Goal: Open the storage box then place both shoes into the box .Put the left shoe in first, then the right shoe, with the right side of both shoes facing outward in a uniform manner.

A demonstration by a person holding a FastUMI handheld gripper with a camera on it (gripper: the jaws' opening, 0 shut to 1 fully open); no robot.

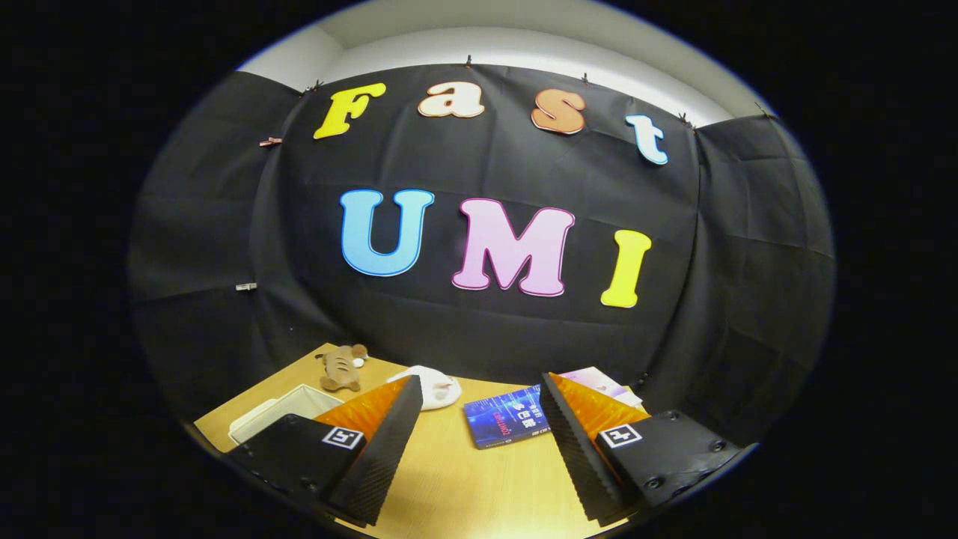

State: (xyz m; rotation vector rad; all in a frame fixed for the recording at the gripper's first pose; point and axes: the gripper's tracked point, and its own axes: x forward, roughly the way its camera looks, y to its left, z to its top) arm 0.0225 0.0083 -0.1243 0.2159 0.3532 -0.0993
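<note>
The gripper (475,389) sits nearest, its two fingers (385,449) spread wide apart with nothing between them but bare table (464,486). The fingers point up and away over the wooden top, not touching anything.

Just beyond the left finger lies the storage box (277,412), a pale, shallow container, partly hidden behind that finger. Whether its lid is on or off cannot be told from here.

A little farther, past the tip of the left finger, rests a white shoe (438,385), lying on the table near the back wall; the finger covers part of it, so its facing cannot be made out. Only this one shoe can be picked out.

Between the fingers but nearer the right one lies a blue book (505,423), flat on the table. Behind the right finger a pale pink booklet (599,382) peeks out, touching or overlapping the book's far corner.

Farther left, beyond the box, a small brown plush toy (340,367) sits at the table's back edge.

Behind everything hangs the black cloth wall (479,329), with a strip of white ceiling (509,45) above it.
</note>
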